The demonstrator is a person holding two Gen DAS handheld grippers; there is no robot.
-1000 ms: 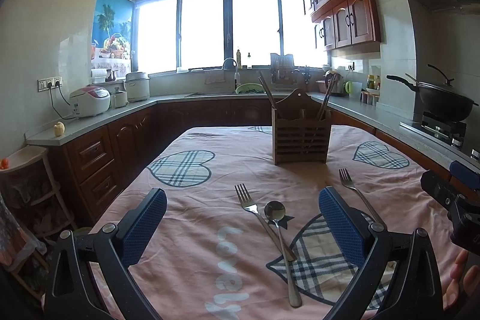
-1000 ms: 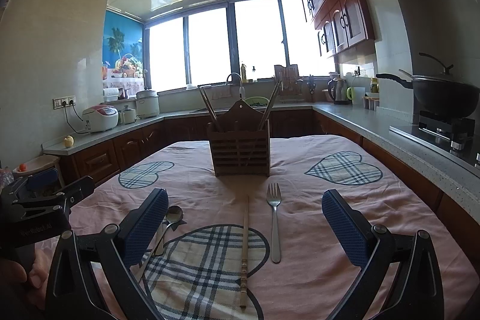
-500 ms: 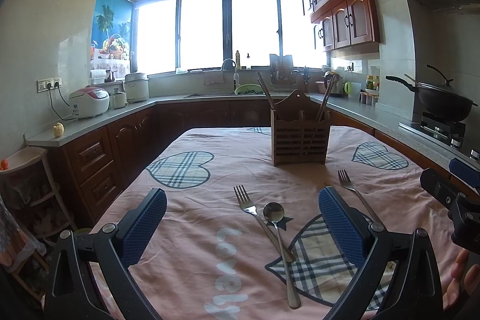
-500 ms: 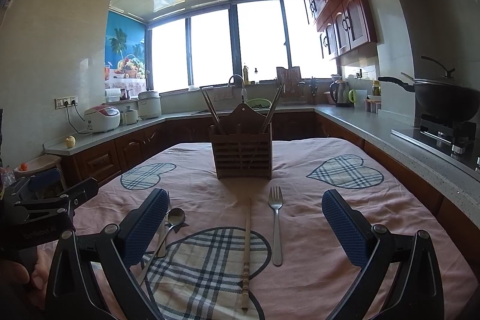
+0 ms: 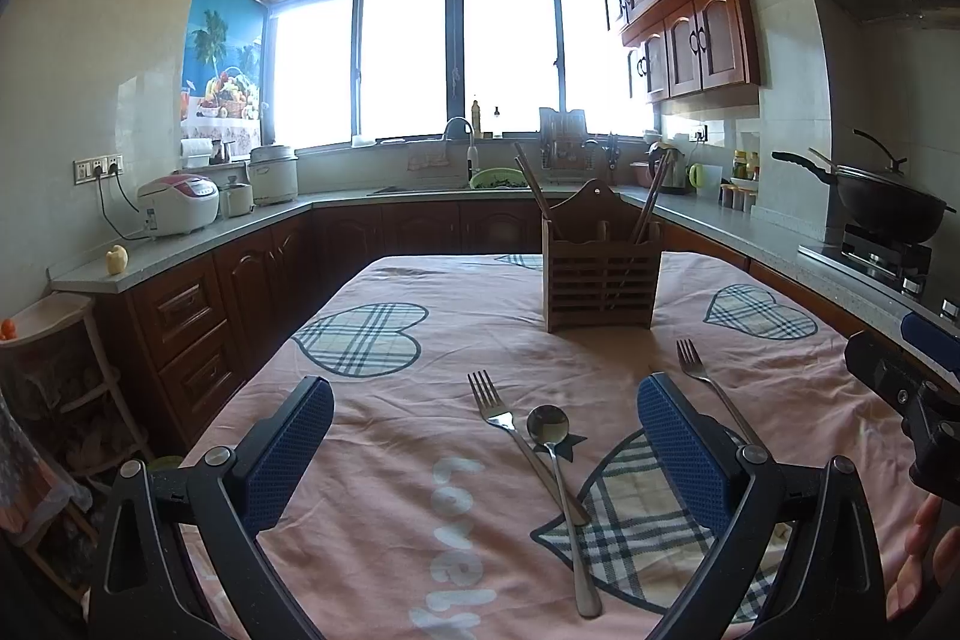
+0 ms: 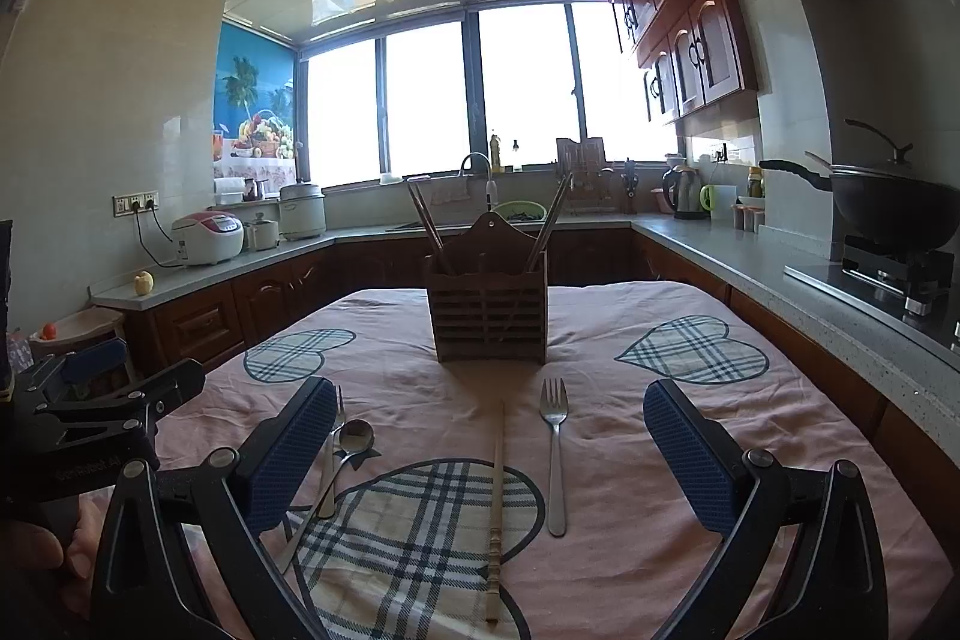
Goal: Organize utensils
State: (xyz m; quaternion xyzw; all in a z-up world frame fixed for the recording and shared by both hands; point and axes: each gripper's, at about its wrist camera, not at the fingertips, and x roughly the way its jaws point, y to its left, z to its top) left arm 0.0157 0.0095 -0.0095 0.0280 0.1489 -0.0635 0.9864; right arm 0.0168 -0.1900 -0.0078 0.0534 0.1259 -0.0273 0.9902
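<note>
A wooden utensil holder [image 5: 602, 280] with chopsticks in it stands mid-table; it also shows in the right wrist view [image 6: 491, 307]. A fork [image 5: 516, 436] and a spoon [image 5: 561, 484] lie crossed between the fingers of my open left gripper [image 5: 485, 451]. A second fork [image 5: 708, 388] lies to the right. In the right wrist view, a wooden chopstick [image 6: 496, 508] and a fork [image 6: 554, 454] lie between the fingers of my open right gripper [image 6: 489, 454]. The spoon [image 6: 354, 439] lies by its left finger. Both grippers are empty.
The table has a pink cloth [image 5: 384, 400] with plaid hearts. Kitchen counters run around it, with a rice cooker [image 5: 178, 211] at left and a wok [image 5: 888, 214] on the stove at right. The other gripper shows at each view's edge.
Both views have shifted slightly, with the holder and utensils sitting a little differently in frame. Nothing was picked up or moved on the table.
</note>
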